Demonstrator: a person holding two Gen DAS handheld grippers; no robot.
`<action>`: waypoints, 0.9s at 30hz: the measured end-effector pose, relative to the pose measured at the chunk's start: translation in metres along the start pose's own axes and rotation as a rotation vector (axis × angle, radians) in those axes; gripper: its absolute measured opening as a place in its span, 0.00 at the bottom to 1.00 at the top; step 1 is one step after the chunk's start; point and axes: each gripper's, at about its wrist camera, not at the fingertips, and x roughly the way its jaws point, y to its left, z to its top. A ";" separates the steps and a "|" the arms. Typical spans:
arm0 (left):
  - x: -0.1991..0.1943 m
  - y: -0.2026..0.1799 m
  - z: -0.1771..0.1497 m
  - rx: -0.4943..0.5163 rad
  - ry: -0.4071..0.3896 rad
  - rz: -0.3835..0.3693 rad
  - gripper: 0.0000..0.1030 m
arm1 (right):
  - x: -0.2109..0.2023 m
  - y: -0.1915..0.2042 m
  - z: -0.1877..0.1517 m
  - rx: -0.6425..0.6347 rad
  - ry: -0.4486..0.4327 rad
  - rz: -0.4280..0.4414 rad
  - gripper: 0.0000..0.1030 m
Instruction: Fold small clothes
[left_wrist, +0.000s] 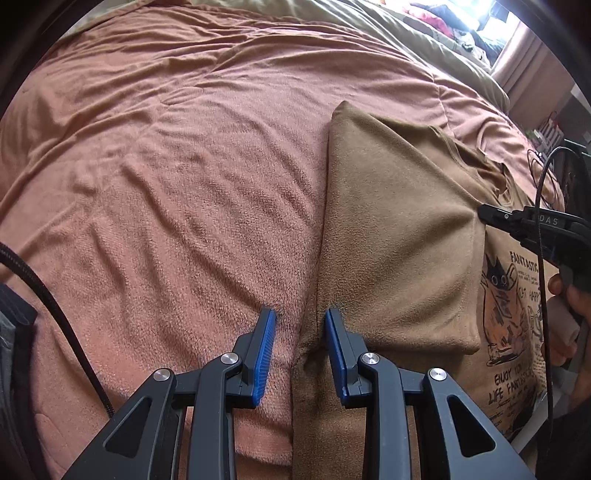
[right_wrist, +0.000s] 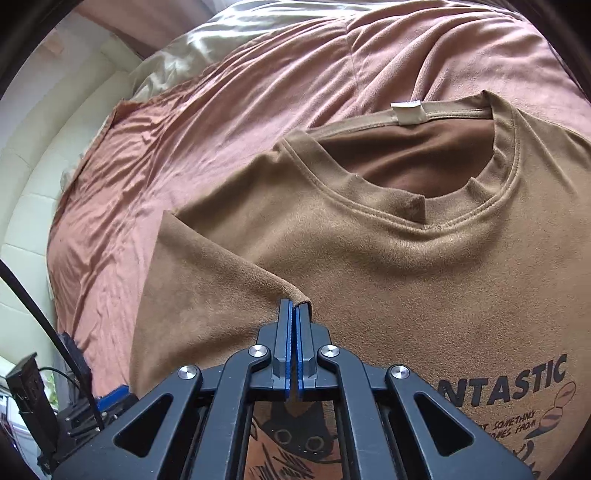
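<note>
A brown T-shirt with a cat print and the word FANTASTIC lies front up on a pink blanket. Its collar and white label point away in the right wrist view. One side is folded over the front. My right gripper is shut on the corner of that folded flap, and its tip shows in the left wrist view. My left gripper stands open and points down at the folded side edge of the T-shirt. That edge runs between its blue pads.
A beige quilt is bunched at the bed's far end, below a bright window. A person's hand holds the right gripper's handle. Black cables hang at the left. A cream padded wall and black gear flank the bed.
</note>
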 end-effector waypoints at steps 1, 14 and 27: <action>0.000 0.000 0.000 0.000 0.000 0.002 0.29 | 0.000 0.002 0.000 -0.001 0.009 -0.004 0.00; -0.019 0.002 -0.012 -0.027 -0.016 -0.015 0.29 | -0.035 0.039 -0.039 -0.120 0.005 0.085 0.32; -0.041 0.032 -0.031 -0.092 -0.039 -0.005 0.29 | -0.005 0.080 -0.062 -0.244 0.113 0.166 0.15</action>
